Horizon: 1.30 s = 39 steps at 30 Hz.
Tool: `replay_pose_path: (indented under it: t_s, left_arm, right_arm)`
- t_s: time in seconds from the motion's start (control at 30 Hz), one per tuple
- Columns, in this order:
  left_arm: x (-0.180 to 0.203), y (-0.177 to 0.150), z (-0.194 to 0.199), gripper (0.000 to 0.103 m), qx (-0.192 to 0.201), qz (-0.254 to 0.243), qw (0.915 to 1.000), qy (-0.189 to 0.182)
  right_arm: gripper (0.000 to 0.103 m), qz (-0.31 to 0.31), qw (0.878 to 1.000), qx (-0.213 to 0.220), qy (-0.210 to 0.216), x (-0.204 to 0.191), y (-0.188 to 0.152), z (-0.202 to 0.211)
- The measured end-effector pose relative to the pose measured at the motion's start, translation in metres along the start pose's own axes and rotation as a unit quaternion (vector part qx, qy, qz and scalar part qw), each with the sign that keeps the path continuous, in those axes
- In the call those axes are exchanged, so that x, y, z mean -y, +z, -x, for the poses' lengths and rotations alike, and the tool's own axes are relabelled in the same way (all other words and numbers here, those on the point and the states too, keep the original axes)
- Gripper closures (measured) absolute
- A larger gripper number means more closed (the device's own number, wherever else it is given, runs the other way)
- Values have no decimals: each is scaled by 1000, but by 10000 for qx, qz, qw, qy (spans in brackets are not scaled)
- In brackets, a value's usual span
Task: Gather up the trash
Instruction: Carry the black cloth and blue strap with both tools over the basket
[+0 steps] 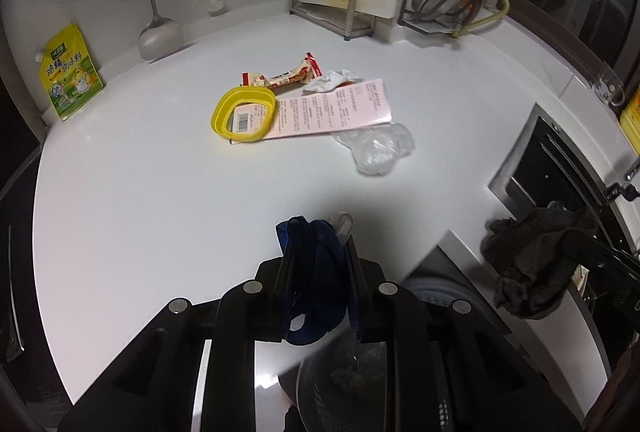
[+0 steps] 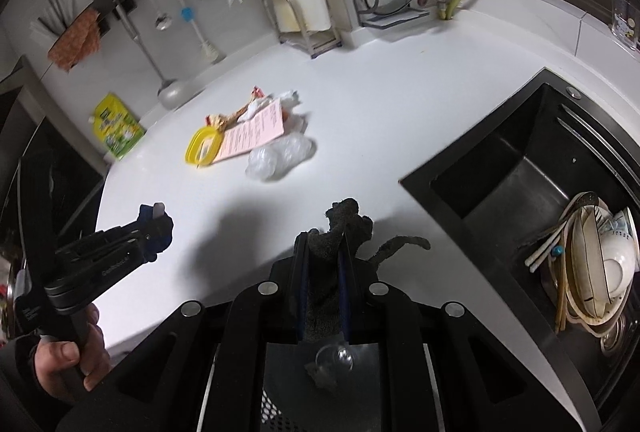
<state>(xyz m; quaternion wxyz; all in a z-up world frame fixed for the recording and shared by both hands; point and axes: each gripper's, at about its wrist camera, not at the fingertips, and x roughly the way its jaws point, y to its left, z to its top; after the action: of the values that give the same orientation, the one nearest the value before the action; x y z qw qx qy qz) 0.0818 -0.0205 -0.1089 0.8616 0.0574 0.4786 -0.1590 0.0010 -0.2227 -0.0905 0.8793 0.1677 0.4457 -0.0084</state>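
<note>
HIDDEN: basket under both cameras cut off at bottom edge | left gripper (image 1: 320, 256) clamped on blue strap (image 1: 316, 288) (white tab poking out) | right gripper (image 2: 324, 252) pinched tight on dark grey rag (image 2: 340, 232) | TRASH: yellow ring (image 1: 244, 114), pink slip (image 1: 336, 108), wrapper (image 1: 288, 74), clear plastic (image 1: 376, 148) mid-frame on counter (image 1: 160, 192), well beyond fingertips

light: bright on the white counter (image 1: 160, 192), dark corners | shadows: soft grey below the grippers | blur: slight | edges: bent round by the fisheye
</note>
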Motion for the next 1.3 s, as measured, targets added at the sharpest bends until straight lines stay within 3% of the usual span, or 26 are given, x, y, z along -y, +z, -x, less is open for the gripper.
replay_pose_path:
  t_s: [0.7,0.97,1.3]
  left_arm:
    - [41,-86,23,81,-491,46,9986,180]
    - [40,-107,11,81,-844,182,9961,168]
    - [49,-114,14,77,-913,126,9957,69]
  right_arm:
    - [91,668,9940,-705,495,-8,-73,9]
    - [91,860,9878,-1193,517,-12,-97,-13]
    - [91,825,9868,-1311,479,-6,-108,-13]
